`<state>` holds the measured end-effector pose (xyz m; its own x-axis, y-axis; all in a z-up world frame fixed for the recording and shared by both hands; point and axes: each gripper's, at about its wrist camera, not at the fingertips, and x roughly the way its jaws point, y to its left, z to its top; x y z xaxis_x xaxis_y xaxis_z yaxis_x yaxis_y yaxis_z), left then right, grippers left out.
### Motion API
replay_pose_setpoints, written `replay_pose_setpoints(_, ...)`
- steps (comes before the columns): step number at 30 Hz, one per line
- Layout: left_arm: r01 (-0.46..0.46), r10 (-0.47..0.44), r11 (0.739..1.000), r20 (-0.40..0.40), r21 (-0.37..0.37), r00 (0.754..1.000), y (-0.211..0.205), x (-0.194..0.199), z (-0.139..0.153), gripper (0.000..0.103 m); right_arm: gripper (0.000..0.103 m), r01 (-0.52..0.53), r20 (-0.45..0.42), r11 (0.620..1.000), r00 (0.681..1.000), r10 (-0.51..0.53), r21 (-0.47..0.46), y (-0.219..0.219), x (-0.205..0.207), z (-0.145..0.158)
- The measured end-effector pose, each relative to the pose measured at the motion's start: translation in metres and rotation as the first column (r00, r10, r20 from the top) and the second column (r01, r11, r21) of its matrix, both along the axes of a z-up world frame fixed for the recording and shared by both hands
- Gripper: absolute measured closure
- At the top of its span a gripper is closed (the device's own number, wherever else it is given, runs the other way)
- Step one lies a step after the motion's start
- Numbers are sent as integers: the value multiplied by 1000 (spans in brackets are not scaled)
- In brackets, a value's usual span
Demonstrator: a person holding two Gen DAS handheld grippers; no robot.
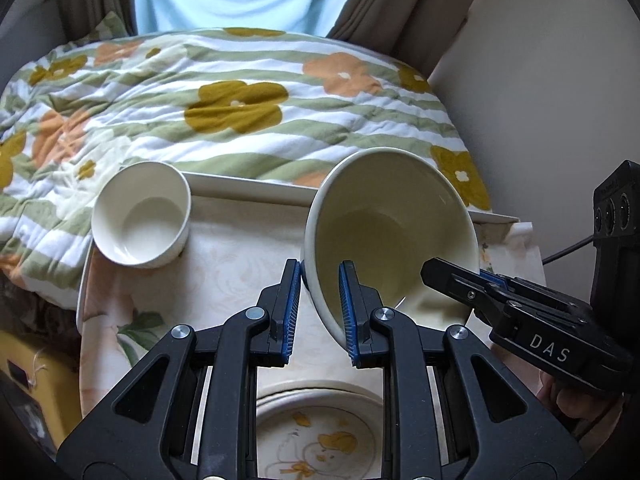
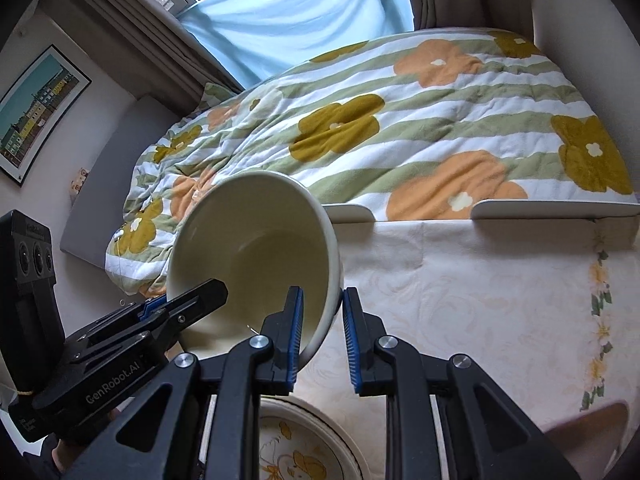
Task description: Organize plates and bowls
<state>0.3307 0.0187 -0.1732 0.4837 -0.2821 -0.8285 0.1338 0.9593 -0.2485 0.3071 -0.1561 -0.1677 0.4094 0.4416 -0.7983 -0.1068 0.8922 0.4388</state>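
Note:
A large cream bowl (image 1: 384, 216) is held tilted above the table, its mouth facing the cameras; it also shows in the right wrist view (image 2: 256, 252). My left gripper (image 1: 320, 308) is shut on its left rim. My right gripper (image 2: 322, 336) is shut on its right rim; it shows from the side in the left wrist view (image 1: 472, 280). A smaller white bowl (image 1: 142, 216) stands at the table's far left edge. A flower-patterned plate (image 1: 320, 436) lies below both grippers, also in the right wrist view (image 2: 304, 452).
The table has a pale floral cloth (image 2: 460, 300) and a raised white rim (image 1: 248, 188). Behind it lies a bed with a flowered, striped quilt (image 1: 240, 92). A white wall (image 1: 540, 80) is to the right. A yellow object (image 1: 32, 380) sits low left.

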Motion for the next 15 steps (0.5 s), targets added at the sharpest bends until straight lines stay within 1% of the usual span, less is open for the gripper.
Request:
replay_pose_setpoints(4,22,-23,1000,25,2,999,-39,-28,20,86,85,17,35,1000,999,-17,-2,-38,-30,22)
replay_pose_setpoints(7,45,-45,999,31,-2,998,-74,-51,28,86,85,35,49,999,998,-35,-5,-72,-53,32)
replay_pose_setpoints(11,87,-87,996,12,-11,996,-118,-77,27,86,85,61,56,998,997,-60,-22,-117,-82,38)
replay_pose_setpoints(13,106,-106,994,-10,-32,994,-139,-89,22,86,85,77,48,997,996,-76,-31,-137,-95,38)
replay_pose_setpoints(15,126,-127,991,-30,-38,991,-157,-99,16,86,85,93,31,995,995,-92,-43,-157,-107,34)
